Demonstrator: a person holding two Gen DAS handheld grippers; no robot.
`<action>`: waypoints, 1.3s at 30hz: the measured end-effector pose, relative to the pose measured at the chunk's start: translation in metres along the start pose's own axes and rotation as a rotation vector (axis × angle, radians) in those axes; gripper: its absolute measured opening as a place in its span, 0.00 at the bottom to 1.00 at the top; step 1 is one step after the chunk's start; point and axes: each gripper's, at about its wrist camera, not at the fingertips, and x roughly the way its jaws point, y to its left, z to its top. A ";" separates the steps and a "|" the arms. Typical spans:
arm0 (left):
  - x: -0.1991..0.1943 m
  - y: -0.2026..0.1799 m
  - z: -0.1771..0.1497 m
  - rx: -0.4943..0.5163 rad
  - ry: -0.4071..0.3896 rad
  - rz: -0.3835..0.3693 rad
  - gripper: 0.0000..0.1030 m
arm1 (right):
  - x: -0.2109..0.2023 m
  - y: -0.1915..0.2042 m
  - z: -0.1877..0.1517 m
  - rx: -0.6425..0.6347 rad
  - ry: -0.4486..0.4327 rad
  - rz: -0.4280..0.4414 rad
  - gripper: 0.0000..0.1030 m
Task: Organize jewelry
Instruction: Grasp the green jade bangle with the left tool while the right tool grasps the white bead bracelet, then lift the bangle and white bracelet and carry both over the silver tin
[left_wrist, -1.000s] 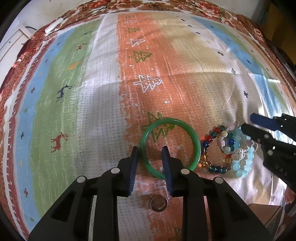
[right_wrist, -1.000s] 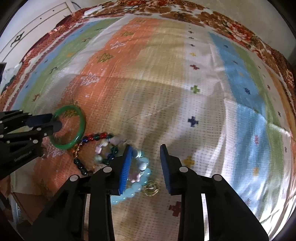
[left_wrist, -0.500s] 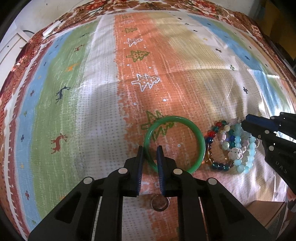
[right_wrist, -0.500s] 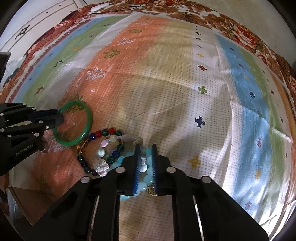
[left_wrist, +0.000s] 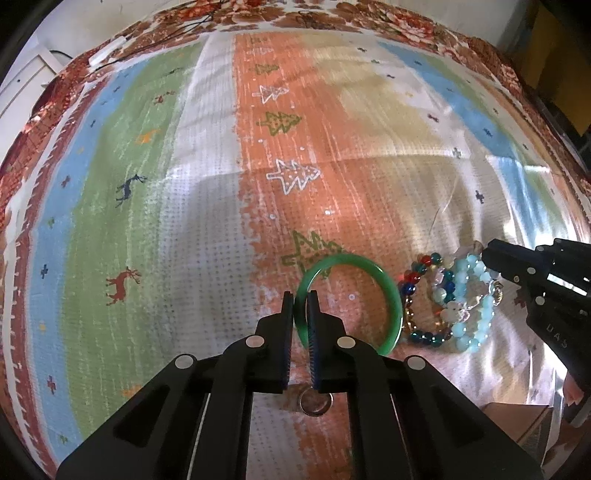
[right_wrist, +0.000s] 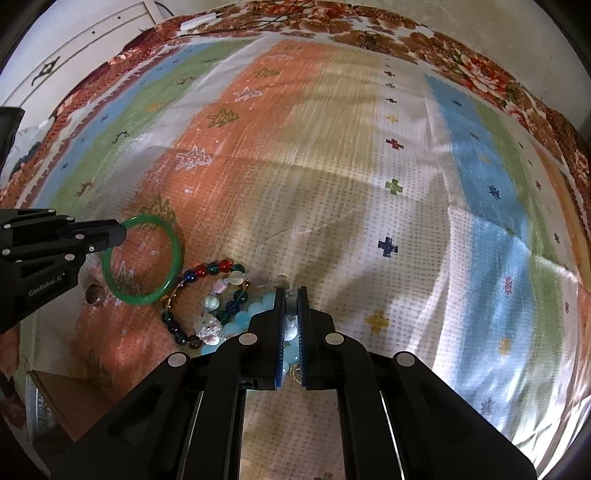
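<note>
place: home, bedroom-like | evidence: patterned bedspread (left_wrist: 207, 206), floral border, white cabinet (right_wrist: 74, 48)

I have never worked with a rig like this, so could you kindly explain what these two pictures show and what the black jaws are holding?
A person holds two handheld grippers, each carrying a fisheye camera looking along its jaws. In the left camera's picture, the left gripper has its jaws closed on the green bangle. In the right camera's picture, the right gripper is closed on the pale blue bead bracelet. A multicoloured bead bracelet and a small ring lie on the striped patterned cloth.
</note>
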 end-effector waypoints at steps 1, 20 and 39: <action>-0.002 -0.001 0.000 0.002 -0.005 0.001 0.07 | -0.001 0.001 0.000 -0.003 0.000 -0.003 0.07; -0.051 -0.007 0.000 -0.022 -0.105 -0.022 0.08 | -0.051 0.016 -0.003 -0.039 -0.094 -0.008 0.07; -0.101 -0.036 -0.025 -0.014 -0.198 -0.049 0.09 | -0.112 0.024 -0.023 -0.046 -0.216 0.002 0.07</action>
